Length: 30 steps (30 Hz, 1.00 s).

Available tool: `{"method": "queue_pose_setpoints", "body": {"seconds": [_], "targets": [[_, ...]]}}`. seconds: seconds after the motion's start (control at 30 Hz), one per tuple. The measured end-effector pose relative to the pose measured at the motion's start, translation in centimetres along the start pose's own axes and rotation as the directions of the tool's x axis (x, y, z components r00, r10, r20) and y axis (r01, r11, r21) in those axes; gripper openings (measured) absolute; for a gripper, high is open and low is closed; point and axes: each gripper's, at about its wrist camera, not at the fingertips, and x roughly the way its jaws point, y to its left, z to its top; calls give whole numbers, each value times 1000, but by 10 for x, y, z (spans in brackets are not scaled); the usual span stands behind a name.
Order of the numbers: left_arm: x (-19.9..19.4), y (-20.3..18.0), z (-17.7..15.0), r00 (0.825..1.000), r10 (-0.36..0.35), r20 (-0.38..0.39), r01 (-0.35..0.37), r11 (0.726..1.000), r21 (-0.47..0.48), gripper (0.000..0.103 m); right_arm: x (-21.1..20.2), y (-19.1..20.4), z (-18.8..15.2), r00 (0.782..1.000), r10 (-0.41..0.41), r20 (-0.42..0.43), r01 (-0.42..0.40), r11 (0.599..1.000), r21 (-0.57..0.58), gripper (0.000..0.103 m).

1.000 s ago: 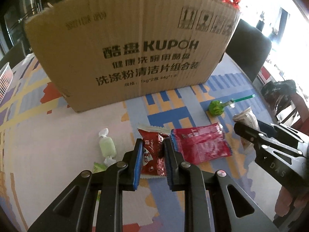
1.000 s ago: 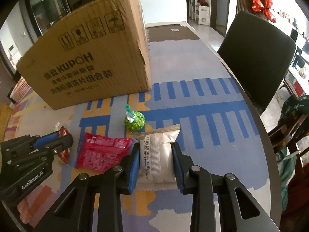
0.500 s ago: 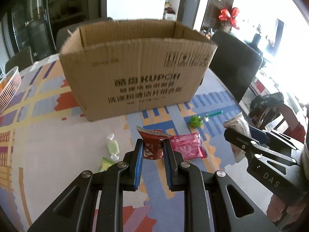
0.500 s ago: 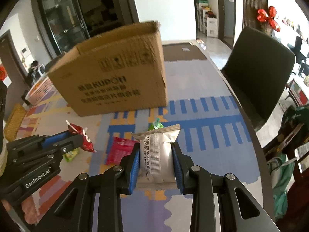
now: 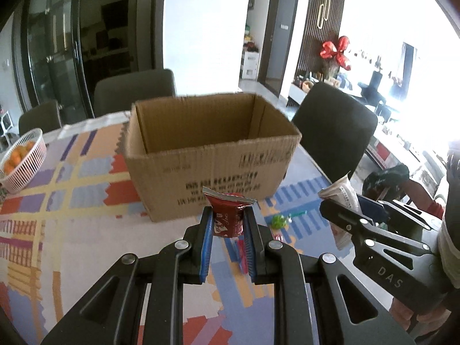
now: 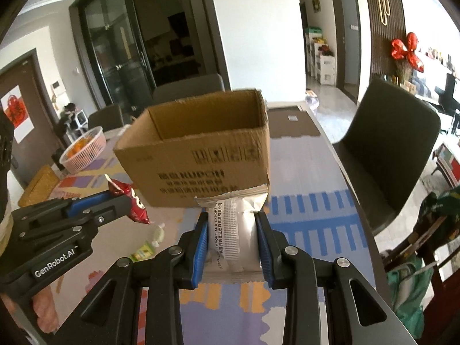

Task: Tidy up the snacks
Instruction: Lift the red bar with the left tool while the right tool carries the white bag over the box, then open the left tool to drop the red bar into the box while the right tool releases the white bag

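My left gripper [image 5: 227, 224] is shut on a red snack packet [image 5: 227, 218] and holds it up above the table, in front of the open cardboard box [image 5: 207, 155]. My right gripper [image 6: 232, 230] is shut on a white snack packet [image 6: 233, 227], also lifted, in front of the same box [image 6: 201, 149]. Each gripper shows in the other's view: the right one with its white packet [image 5: 342, 195] at the right, the left one with its red packet [image 6: 129, 198] at the left. The box looks empty as far as its inside shows.
A green lollipop [image 5: 280, 220] and a red packet [image 5: 241, 250] lie on the patterned tablecloth below my left gripper. Two green candies [image 6: 149, 241] lie at the left. A pink basket of oranges [image 5: 21, 159] stands far left. Dark chairs [image 6: 388, 149] surround the table.
Both grippers have risen well above the table with their packets. The box now appears lower and farther, with its open top in view.
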Motion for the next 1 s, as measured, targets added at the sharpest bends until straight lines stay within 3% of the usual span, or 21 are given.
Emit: {"method": "queue_pose_setpoints", "body": {"seconds": [0.47,1.0], "targets": [[-16,13,42,996,36,83,-37,999,4,21,-9,15,44,996,33,77,-30,998,-46,33],[11,38,88,995,67,70,-67,998,0,21,17,28,89,996,43,76,-36,996,-87,33]]}}
